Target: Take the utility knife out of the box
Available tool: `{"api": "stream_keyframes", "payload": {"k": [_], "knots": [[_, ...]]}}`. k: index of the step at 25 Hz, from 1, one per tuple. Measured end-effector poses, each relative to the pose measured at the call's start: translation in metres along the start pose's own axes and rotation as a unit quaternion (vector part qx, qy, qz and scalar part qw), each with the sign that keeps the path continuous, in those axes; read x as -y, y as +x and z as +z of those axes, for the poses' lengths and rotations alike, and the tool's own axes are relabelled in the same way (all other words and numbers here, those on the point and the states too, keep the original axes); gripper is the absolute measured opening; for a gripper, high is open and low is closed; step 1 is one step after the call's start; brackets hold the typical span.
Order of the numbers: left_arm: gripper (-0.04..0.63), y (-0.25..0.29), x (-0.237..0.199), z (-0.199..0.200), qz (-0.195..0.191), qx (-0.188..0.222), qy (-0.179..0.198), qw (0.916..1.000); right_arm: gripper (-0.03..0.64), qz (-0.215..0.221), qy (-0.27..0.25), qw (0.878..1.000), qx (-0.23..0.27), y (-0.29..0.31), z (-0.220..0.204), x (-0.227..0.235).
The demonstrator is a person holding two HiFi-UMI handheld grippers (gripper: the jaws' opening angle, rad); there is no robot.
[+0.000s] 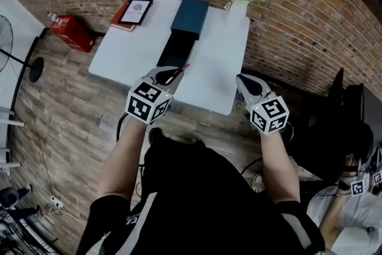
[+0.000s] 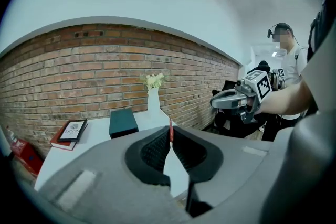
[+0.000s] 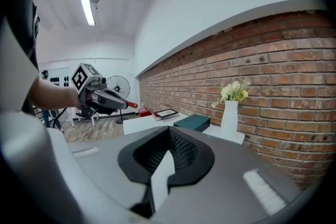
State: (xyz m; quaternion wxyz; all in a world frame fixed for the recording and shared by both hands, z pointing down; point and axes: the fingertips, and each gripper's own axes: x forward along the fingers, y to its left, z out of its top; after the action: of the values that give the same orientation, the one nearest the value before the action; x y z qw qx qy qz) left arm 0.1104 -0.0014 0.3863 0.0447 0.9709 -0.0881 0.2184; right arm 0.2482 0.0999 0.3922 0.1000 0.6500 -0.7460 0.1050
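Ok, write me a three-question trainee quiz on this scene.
1. True or false: the left gripper is shut on the slim red utility knife.
2. The right gripper is: A) shut and empty; B) wide open; C) holding a book.
3. What stands on the white table beside the dark teal rectangular box?
Key: 1 true; 2 A; 3 the white vase of flowers.

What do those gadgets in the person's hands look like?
The left gripper and right gripper are each a grey rounded shell with black ribbed pads and a white cube of black square markers. The person wears a black short-sleeved top.
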Motion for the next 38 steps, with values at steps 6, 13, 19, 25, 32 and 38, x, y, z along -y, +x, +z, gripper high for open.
{"api": "stream_keyframes", "payload": {"k": [6, 13, 19, 25, 32, 38], "knots": [[0.020, -0.018, -0.027, 0.019, 0.012, 0.033, -0.001, 0.9994, 0.000, -0.019, 0.009, 0.999, 0.033, 0.002, 0.024, -0.005], [0.020, -0.049, -0.083, 0.036, 0.009, 0.069, -0.006, 0.9976, 0.000, -0.057, 0.014, 0.996, 0.071, 0.036, 0.068, -0.022], [0.020, -0.084, -0.144, 0.043, 0.008, 0.093, -0.010, 0.9956, 0.000, -0.088, 0.014, 0.991, 0.097, 0.077, 0.106, -0.052], [0.020, -0.116, -0.186, 0.040, -0.010, 0.118, -0.016, 0.9928, 0.000, -0.120, 0.014, 0.985, 0.120, 0.107, 0.144, -0.089], [0.020, -0.129, -0.208, 0.042, -0.043, 0.110, 0.018, 0.9929, 0.000, -0.129, 0.000, 0.983, 0.130, 0.126, 0.174, -0.106], [0.020, -0.133, -0.203, 0.082, -0.020, 0.139, 0.021, 0.9899, 0.000, -0.120, 0.015, 0.981, 0.152, 0.108, 0.193, -0.092]]}}
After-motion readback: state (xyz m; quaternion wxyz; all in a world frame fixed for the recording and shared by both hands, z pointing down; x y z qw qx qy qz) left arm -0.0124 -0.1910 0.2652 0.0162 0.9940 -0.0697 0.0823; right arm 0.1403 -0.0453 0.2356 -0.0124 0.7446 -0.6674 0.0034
